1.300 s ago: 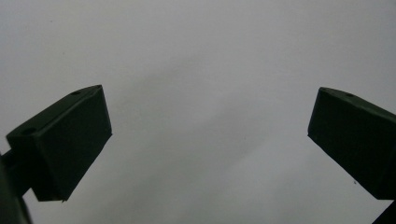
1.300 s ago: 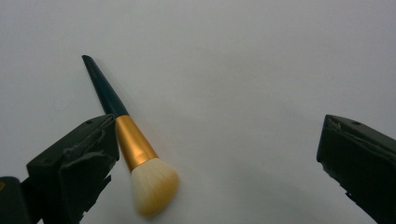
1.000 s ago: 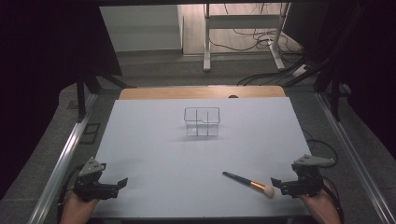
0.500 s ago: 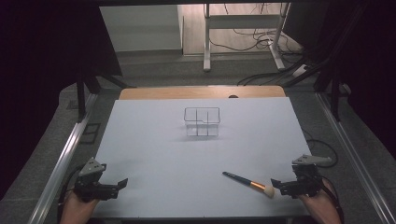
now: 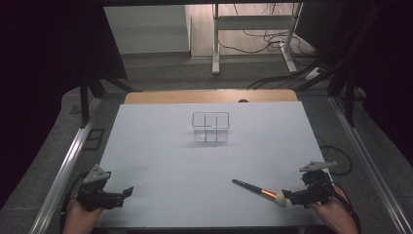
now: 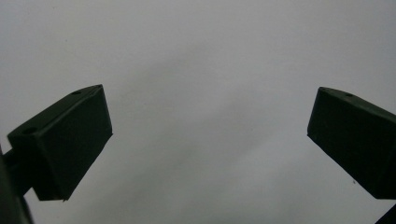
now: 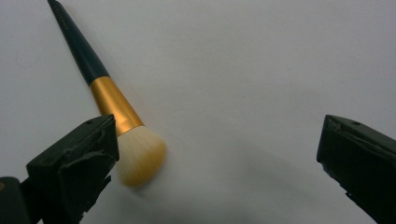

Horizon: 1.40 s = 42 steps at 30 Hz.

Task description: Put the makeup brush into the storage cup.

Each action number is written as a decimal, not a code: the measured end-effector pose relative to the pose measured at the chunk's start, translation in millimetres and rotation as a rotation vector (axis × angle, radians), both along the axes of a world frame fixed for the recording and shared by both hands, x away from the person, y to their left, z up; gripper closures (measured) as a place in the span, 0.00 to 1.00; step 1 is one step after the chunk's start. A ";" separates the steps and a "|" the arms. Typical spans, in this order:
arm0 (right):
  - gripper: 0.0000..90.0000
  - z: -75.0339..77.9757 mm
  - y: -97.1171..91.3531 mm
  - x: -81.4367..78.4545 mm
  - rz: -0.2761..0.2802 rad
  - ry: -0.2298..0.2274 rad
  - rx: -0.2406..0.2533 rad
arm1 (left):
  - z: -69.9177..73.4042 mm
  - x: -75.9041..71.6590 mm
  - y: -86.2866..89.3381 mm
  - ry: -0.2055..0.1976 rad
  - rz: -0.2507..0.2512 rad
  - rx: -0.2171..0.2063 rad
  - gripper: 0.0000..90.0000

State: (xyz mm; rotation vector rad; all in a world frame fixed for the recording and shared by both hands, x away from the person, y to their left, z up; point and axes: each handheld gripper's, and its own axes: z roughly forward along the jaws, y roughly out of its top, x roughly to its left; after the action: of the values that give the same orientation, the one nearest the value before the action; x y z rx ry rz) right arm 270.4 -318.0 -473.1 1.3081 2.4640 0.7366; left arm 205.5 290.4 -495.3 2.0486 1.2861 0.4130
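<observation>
item: makeup brush (image 5: 258,189), unmoved on white table (image 5: 160,146). my right gripper (image 5: 295,198) stays beside its bristles, jaws wide; left gripper (image 5: 119,194) wide, idle. i judge pickup pending.

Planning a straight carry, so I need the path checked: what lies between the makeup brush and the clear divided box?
Nothing. In the high view, only bare white tabletop lies between the makeup brush and the clear divided box.

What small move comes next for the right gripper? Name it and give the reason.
Probably shift the right gripper sideways toward the makeup brush, so the gold ferrule sits between its jaws. They stand wide open, and the brush lies flat on the white table, with its bristles beside one jaw rather than in the gap.
</observation>
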 end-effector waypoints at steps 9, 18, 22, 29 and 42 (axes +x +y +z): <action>0.00 4.4 4.9 1.5 0.009 0.023 0.015 | -0.5 0.5 -1.1 0.004 -0.001 0.010 0.00; 0.00 10.6 13.5 4.4 0.040 0.021 0.001 | -0.4 0.3 -1.5 0.001 -0.004 0.015 0.00; 0.00 11.6 18.0 6.7 0.060 0.029 -0.006 | -0.5 0.3 -2.0 0.002 -0.007 0.018 0.00; 0.00 12.6 28.4 9.8 0.089 0.040 -0.021 | -0.7 0.3 -2.4 0.003 -0.008 0.021 0.00; 0.00 14.3 46.2 15.7 0.140 0.049 -0.056 | -1.0 0.4 -2.8 0.004 -0.013 0.024 0.00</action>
State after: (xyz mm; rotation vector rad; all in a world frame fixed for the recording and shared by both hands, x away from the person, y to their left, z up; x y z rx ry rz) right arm 286.1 -271.9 -458.8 1.1571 2.6170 0.6698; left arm 205.9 287.6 -496.3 2.0771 1.2755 0.4206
